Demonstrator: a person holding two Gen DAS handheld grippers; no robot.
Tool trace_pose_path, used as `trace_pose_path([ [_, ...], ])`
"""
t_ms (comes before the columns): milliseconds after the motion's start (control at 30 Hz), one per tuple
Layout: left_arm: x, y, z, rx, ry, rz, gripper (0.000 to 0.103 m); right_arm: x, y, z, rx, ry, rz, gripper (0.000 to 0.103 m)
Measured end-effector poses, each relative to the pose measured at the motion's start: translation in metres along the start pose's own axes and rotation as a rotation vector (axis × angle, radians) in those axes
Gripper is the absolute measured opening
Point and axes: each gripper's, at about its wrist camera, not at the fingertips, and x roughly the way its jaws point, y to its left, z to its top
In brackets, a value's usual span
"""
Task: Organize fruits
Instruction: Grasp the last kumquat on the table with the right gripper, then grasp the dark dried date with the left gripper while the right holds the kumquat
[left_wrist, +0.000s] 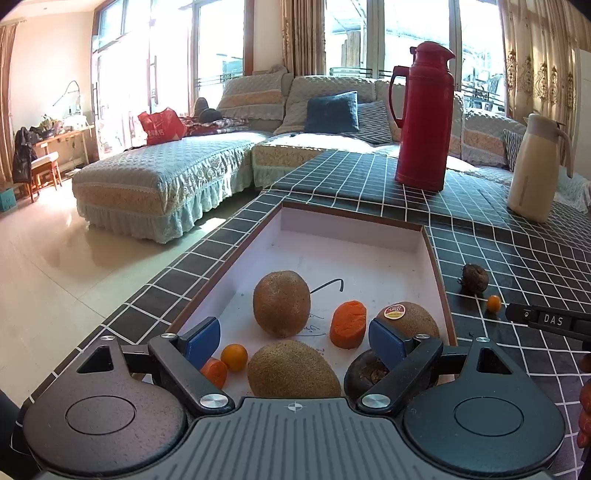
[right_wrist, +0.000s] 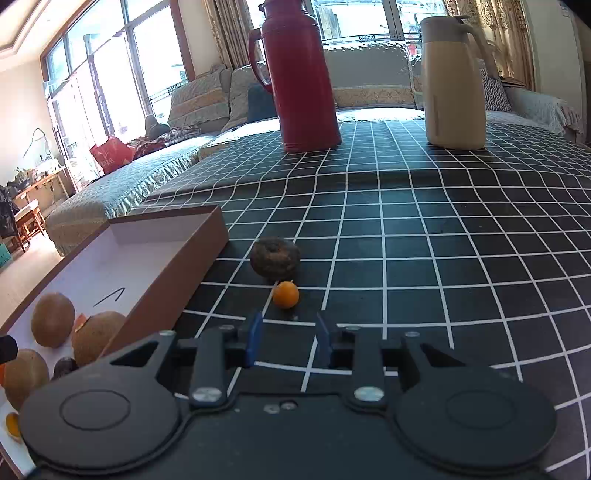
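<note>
A shallow brown box (left_wrist: 437, 273) with a white floor holds three kiwis, the far one (left_wrist: 281, 303) upright, two carrot pieces (left_wrist: 348, 324), a small orange fruit (left_wrist: 234, 356) and a dark round fruit (left_wrist: 365, 373). My left gripper (left_wrist: 293, 338) is open above the box's near end, holding nothing. On the cloth outside the box lie a dark wrinkled fruit (right_wrist: 275, 257) and a small orange fruit (right_wrist: 285, 294). My right gripper (right_wrist: 286, 338) is open and empty just short of the small orange fruit. The box shows at left in the right wrist view (right_wrist: 177, 284).
A red thermos (left_wrist: 424, 114) and a cream jug (left_wrist: 535, 168) stand at the table's far side on the dark checked cloth (right_wrist: 424, 240). The table's left edge drops to the floor beside the box. A sofa (left_wrist: 177, 173) lies beyond.
</note>
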Motion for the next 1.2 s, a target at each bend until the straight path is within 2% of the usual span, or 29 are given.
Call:
trace_pose_path([
  [133,0.007,-0.002,0.003,-0.026,0.005,0.002,0.087,0.017,0.003,0.007,-0.039,0.009,0.0,0.029],
  [367,0.012,-0.007,0.004,-0.028,0.02,-0.018,0.087,0.044,0.001,0.013,-0.038,0.05,0.007,0.023],
  [600,0.013,-0.016,0.007,-0.027,0.021,-0.042,0.087,0.041,0.003,0.01,-0.064,0.05,0.002,0.019],
  [900,0.008,-0.05,0.008,0.079,0.014,-0.117,0.087,0.014,-0.022,0.004,-0.016,0.039,-0.052,0.019],
  [1200,0.002,-0.119,0.029,0.221,-0.026,-0.256,0.087,-0.009,-0.054,-0.003,0.02,0.02,-0.156,0.019],
])
